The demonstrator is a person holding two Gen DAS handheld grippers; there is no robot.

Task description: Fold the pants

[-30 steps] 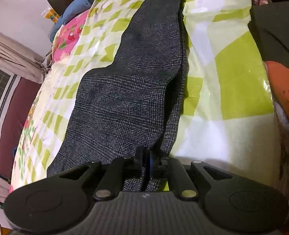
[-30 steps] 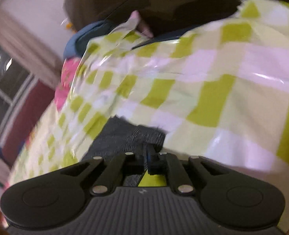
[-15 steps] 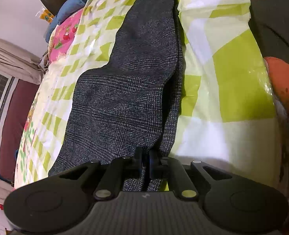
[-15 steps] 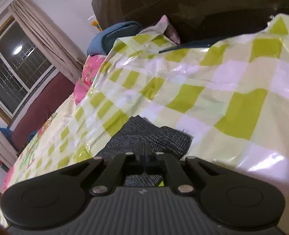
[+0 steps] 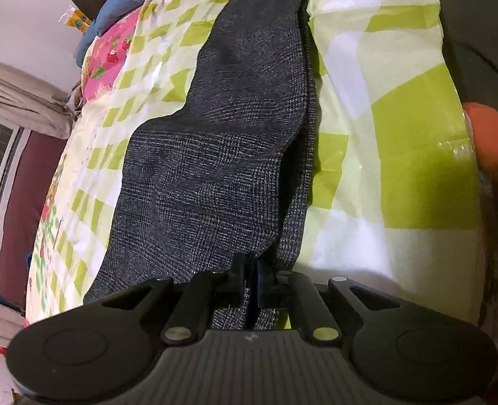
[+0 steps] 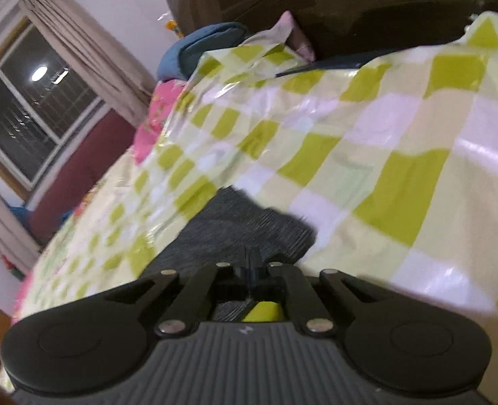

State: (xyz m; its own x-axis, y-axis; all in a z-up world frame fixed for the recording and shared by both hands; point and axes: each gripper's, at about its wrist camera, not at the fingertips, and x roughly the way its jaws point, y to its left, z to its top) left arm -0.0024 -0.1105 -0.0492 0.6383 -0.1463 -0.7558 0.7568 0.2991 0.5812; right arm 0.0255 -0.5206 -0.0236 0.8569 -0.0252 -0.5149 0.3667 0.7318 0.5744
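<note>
Dark grey checked pants (image 5: 215,152) lie stretched along a bed covered by a glossy green-and-white checked sheet (image 5: 400,135). My left gripper (image 5: 249,263) is shut on a fold of the pants at their near end, and the cloth shows between its pads. In the right wrist view only the end of one leg (image 6: 242,226) shows on the sheet (image 6: 384,152). My right gripper (image 6: 254,260) is shut at that leg's near edge, with the grey cloth running up under its closed jaws.
A blue pillow (image 6: 208,44) and pink strawberry-print cloth (image 5: 110,50) lie at the head of the bed, before a dark headboard (image 6: 350,0). A window (image 6: 29,118) with curtains is on the left. An orange object (image 5: 492,141) sits at the bed's right edge.
The right gripper's jaws have closed fully over the leg end and its view has rolled, bringing the window into sight. The left gripper keeps its hold and has barely moved.
</note>
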